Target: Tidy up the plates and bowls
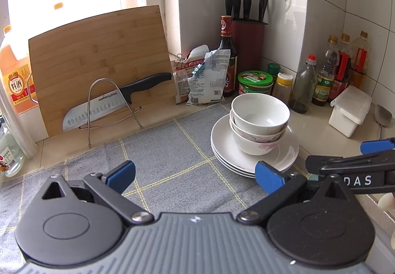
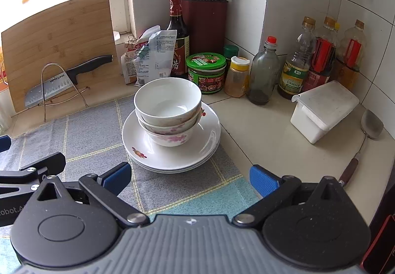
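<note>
Three white bowls (image 1: pixel 259 123) (image 2: pixel 167 111), the lower ones with pink flowers, are nested on a stack of white plates (image 1: pixel 222 145) (image 2: pixel 177 153). The stack rests on a grey checked cloth (image 1: pixel 160 165) (image 2: pixel 93 135). My left gripper (image 1: pixel 195 176) is open and empty, hovering over the cloth to the left of and nearer than the stack. My right gripper (image 2: pixel 190 179) is open and empty, just in front of the plates' near rim. The right gripper's fingers (image 1: pixel 375 146) enter the left wrist view from the right.
A bamboo cutting board (image 1: pixel 98 61) leans at the back left with a knife (image 1: pixel 108 103) in a wire rack. Seasoning packets, a soy bottle (image 2: pixel 177 34), knife block (image 2: pixel 205 24), green jar (image 2: pixel 206 71), several bottles, a white lidded box (image 2: pixel 323 111) and a spatula (image 2: pixel 367 130) line the tiled corner.
</note>
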### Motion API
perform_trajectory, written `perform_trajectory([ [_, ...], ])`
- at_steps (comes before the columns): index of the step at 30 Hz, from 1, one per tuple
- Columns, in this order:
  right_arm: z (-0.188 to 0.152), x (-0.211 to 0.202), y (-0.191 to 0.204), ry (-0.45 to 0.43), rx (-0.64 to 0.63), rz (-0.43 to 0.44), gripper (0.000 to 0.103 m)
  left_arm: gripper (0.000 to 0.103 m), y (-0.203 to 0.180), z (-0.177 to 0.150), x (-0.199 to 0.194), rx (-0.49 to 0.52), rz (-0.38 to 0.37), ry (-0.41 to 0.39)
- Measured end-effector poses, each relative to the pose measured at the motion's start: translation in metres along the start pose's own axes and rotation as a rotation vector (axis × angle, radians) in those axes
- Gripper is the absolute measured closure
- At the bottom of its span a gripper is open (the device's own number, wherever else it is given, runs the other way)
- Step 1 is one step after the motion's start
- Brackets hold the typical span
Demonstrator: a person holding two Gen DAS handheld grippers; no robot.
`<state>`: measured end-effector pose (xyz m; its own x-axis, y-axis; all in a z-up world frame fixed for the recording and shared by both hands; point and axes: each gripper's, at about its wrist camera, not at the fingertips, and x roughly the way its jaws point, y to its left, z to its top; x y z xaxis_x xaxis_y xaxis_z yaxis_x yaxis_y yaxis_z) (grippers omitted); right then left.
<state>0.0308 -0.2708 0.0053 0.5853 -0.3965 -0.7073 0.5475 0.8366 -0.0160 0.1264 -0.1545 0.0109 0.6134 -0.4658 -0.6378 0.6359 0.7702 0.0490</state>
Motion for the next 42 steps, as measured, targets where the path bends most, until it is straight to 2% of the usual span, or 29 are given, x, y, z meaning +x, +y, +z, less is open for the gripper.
perform_trajectory([
  [42, 0.0004, 0.002, 0.0, 0.014, -0.002, -0.026, 0.0, 0.001, -0.0004, 0.0004, 0.0018, -0.004, -0.008, 0.018],
])
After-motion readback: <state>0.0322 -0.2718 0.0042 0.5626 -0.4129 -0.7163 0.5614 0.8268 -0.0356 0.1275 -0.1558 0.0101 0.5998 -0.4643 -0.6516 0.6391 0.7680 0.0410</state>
